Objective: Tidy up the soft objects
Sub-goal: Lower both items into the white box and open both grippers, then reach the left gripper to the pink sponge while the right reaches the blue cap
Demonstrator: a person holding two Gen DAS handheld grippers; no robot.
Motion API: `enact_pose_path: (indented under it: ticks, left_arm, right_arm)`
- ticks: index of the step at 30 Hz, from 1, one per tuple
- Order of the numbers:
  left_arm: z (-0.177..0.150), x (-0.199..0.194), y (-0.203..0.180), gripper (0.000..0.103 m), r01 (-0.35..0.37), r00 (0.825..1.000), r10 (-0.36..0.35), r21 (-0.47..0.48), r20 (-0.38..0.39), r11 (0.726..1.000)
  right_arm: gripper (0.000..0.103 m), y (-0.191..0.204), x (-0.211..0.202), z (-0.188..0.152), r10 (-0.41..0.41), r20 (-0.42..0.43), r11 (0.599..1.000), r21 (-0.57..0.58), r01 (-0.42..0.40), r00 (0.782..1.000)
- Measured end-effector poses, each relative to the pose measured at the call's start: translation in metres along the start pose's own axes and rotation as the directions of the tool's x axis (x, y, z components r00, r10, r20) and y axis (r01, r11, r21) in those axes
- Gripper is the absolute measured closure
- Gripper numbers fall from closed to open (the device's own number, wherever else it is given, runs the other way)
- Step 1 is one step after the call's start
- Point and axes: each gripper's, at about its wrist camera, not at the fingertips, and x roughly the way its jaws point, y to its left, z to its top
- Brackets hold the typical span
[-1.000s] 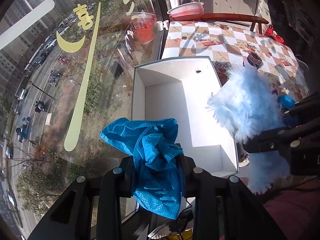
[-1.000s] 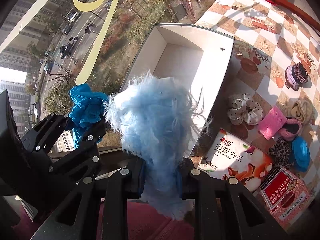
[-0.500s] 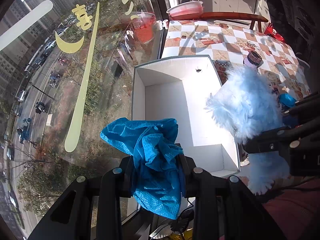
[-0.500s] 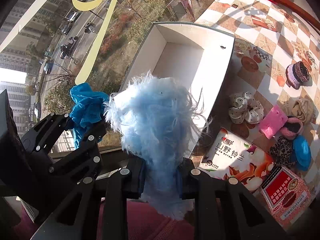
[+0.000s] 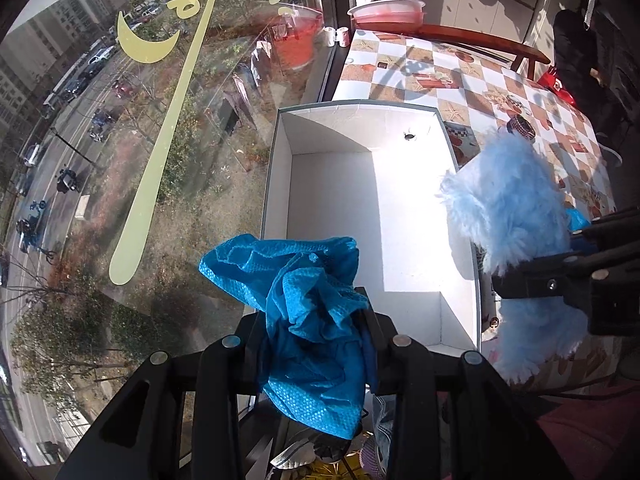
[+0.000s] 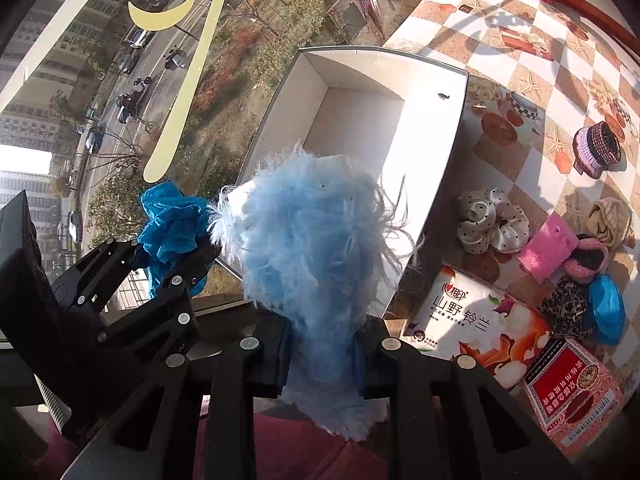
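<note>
A crumpled blue mesh cloth (image 5: pixel 304 280) hangs between the jaws of my left gripper (image 5: pixel 316 312), which are opening while the pads still touch it. It hovers over the near left corner of an empty white cardboard box (image 5: pixel 276 184). My right gripper (image 6: pixel 320 344) is shut on a fluffy light-blue piece (image 6: pixel 312 240), held over the near right rim of the box (image 6: pixel 360 128). The left wrist view shows that fluffy piece (image 5: pixel 504 208) at the right. The right wrist view shows the left gripper (image 6: pixel 176 248) and its cloth (image 6: pixel 168 216) at the left.
The box stands on a checkered tablecloth (image 6: pixel 520 80) against a window pane (image 5: pixel 120 160). To its right lie a polka-dot scrunchie (image 6: pixel 492 220), a pink piece (image 6: pixel 548 248), a knitted purple band (image 6: pixel 596 148), a tissue pack (image 6: pixel 472 316) and a red carton (image 6: pixel 572 400).
The left jaws stand slightly wider around the blue cloth. Both hands have stayed almost in place above the box.
</note>
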Motion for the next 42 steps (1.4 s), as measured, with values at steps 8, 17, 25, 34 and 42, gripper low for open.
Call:
enact_pose_path:
  ticks: [8, 17, 25, 34, 42]
  left_arm:
    - [0.006, 0.018, 0.004, 0.019, 0.064, 0.997, -0.065, -0.047, -0.037, 0.997]
    - [0.023, 0.018, 0.018, 0.0, 0.251, 0.967, -0.253, -0.142, -0.001, 0.958]
    - [0.064, 0.01, -0.048, 0.0, 0.349, 0.937, -0.35, 0.073, -0.004, 0.934]
    - [0.085, 0.036, -0.163, 0.0, 0.352, 0.936, -0.331, 0.277, -0.121, 0.894]
    - [0.09, 0.077, -0.213, 0.0, 0.295, 0.948, -0.235, 0.31, -0.216, 0.904]
  right_arm:
    - [0.067, 0.003, 0.006, 0.017, -0.025, 0.01, 1.0, 0.016, 0.025, 1.0]
    - [0.001, -0.025, -0.021, 0.033, 0.02, 0.065, 0.987, 0.16, -0.03, 0.998]
    - [0.001, -0.117, -0.08, -0.013, -0.036, 0.099, 0.903, 0.43, -0.011, 0.994]
    - [0.001, -0.248, -0.136, -0.091, -0.165, 0.105, 0.701, 0.712, 0.042, 0.981]
    - [0.001, -0.334, -0.089, -0.089, -0.07, -0.006, 0.679, 0.732, 0.053, 0.997]
